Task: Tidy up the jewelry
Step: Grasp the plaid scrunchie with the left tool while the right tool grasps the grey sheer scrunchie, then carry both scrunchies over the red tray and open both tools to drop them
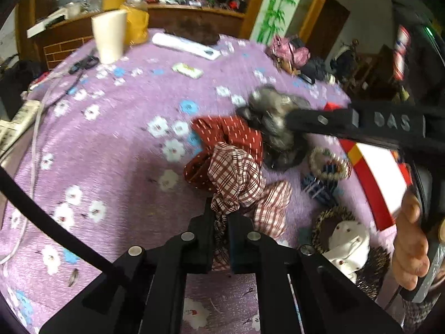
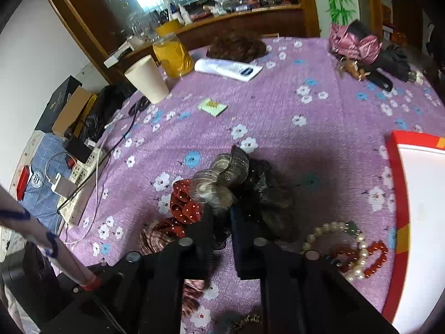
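The task stands at an early stage, by my judgement: the red box (image 2: 400,194) at the right of the purple cloth (image 2: 278,105) shows only a white interior in the part in view, with no item seen in it, and all the pieces lie in a heap on the cloth beside it. The left gripper (image 1: 221,222) is closed on the plaid scrunchie (image 1: 236,178), cloth pinched between its jaws. The right gripper (image 2: 221,217) is closed on the grey-black scrunchie (image 2: 244,183), whose gauze bunches between its jaws; the left view shows the same grip from the side. Both scrunchies rest at the heap, touching the red dotted scrunchie (image 1: 230,136), which lies between them. Not yet handled: the pearl bracelet (image 2: 342,236) and red bead bracelet (image 2: 372,261), tangled together just beside the box; a blue clip (image 1: 319,188); and a leopard scrunchie with a white piece (image 1: 347,239) at the near edge. Surroundings: a paper cup (image 2: 147,79), a yellow jar (image 2: 172,53), a white tube (image 2: 228,68), a small card (image 2: 212,107) and a pink bag (image 2: 353,41) sit well apart at the far side. Obstruction: the three scrunchies overlap, so lifting one may drag its neighbour; the bracelets lie between heap and box.
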A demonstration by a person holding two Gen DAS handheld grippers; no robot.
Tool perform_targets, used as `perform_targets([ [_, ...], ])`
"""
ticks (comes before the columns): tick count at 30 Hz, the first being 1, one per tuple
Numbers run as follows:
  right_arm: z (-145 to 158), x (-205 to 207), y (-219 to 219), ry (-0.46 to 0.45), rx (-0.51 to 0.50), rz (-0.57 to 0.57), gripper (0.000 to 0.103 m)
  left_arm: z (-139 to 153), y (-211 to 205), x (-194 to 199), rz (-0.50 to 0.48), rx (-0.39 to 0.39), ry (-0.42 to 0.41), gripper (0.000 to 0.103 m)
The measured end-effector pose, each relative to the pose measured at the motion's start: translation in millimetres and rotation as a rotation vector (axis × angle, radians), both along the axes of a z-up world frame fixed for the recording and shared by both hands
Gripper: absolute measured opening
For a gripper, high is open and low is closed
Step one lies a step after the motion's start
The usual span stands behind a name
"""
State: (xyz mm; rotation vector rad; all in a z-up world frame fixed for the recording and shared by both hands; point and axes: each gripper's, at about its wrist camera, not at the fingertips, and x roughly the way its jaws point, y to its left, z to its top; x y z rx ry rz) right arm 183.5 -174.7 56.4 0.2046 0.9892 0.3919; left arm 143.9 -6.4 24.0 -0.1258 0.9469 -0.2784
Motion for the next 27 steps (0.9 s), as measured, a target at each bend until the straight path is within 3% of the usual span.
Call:
perform_targets([
  [7, 59.5, -47.2, -13.9, -0.139, 0.015, -0.008, 0.005, 40.9, 19.4, -24.7, 0.054, -0.069, -0.1, 0.006],
  [13, 100.1, -93.6, -47.5, -0.23, 0.02, -0.031, 0.005, 77.1, 10.7, -56.7, 0.002, -0.067, -0.135, 0.006],
  [20, 105.4, -120.8, -123.8, -0.24, -0.028, -0.159, 0.005, 110.2, -32.4, -66.6, -0.104, -0.022, -0.137, 0.006],
  [27, 92.1, -146.6, -210.9, -0.219, -0.022, -0.305, 0.005, 127.4, -107.1, -42.5, -0.18, 0.049, -0.163, 0.006],
])
